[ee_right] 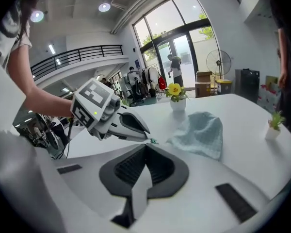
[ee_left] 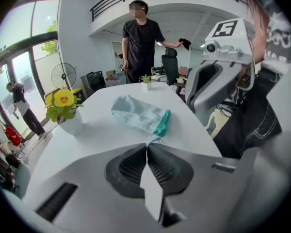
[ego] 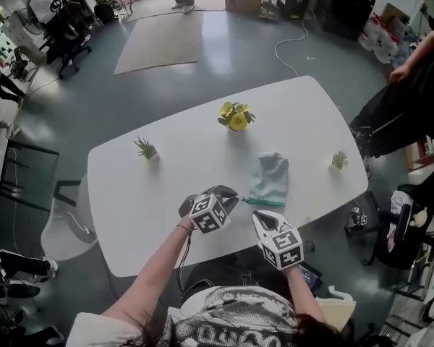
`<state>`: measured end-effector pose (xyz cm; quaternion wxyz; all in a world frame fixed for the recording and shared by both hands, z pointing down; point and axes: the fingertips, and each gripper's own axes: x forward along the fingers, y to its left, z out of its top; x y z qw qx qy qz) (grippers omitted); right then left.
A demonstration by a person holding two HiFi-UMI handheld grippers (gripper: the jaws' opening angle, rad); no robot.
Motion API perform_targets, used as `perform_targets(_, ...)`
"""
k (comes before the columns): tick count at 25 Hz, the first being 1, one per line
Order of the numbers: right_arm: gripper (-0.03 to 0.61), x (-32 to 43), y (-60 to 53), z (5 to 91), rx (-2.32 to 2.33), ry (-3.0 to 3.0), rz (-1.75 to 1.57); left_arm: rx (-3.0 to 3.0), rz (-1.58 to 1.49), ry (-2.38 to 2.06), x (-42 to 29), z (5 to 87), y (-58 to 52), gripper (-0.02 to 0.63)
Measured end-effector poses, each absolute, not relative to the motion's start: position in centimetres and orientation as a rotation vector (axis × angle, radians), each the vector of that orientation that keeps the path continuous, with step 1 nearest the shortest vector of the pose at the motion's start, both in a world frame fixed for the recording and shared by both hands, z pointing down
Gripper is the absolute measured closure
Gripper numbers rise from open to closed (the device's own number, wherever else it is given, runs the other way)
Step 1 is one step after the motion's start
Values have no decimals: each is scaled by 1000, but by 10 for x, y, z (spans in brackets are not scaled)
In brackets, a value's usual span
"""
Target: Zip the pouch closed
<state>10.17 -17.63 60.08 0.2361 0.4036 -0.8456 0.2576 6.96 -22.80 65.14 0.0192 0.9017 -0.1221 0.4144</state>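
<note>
Left gripper (ee_left: 147,144) tight on pouch (ee_left: 136,113) corner

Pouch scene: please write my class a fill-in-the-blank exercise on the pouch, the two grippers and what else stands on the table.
1. Beyond the pouch stands a pot of ____ flowers.
2. The gripper shut on the pouch's near end is the person's ____ one.
3. The right gripper is shut with ____ between its jaws.

Missing words: yellow; left; nothing.
</note>
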Motion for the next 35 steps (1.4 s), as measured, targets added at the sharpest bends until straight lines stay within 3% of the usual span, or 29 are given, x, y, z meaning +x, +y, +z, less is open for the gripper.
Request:
perform_targets(2,575,99,-175,610,1076,-2309,758,2774,1240,-395,77,645,-223,598)
perform_targets(4,522,97,-173,619,1044,-2292,793,2742,1187,-406,83,640,-218,598)
perform_targets(10,492,95,-178,635,1054,-2235,857,2697,1118,-416,95,632,-206,600)
perform_targets(14,495,99,-180,640,1090,-2206,891,2677,1052,-415,100,627,-201,600)
perform_targets(23,572,115,-183,638,1183,-2185,986,2663,1031,-401,106,628,-193,600)
perform_targets(35,580,126,-178,642,1176,-2146,970,2660,1069,-406,104,635,-189,603)
